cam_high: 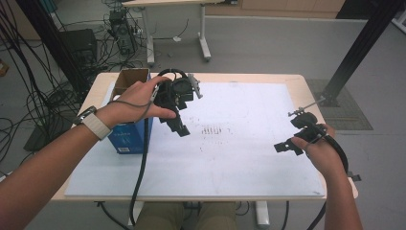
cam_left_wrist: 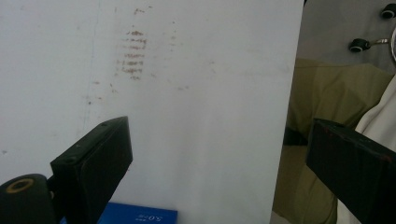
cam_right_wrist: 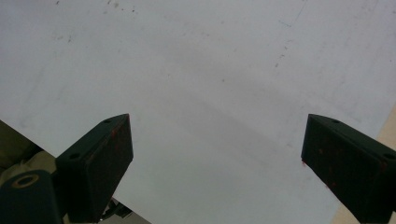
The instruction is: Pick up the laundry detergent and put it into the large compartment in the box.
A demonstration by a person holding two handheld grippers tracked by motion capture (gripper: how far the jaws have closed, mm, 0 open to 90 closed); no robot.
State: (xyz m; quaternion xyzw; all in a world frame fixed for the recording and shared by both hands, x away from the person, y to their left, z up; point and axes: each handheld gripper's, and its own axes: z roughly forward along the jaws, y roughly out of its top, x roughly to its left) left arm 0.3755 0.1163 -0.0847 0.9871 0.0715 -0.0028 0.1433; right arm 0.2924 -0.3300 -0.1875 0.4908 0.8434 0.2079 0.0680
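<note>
**Both grippers empty over the white board**

The left gripper hung above the white board, just right of the blue box at the left edge — jaws spread wide, nothing between them. In its own view, the box's blue corner showed below the jaws. The box stood upright with its brown flaps open, partly behind the left hand. The right gripper was held near the board's right edge, well apart from the box — jaws likewise wide apart and empty. Faint reddish marks sat mid-board, between the two grippers.
</note>
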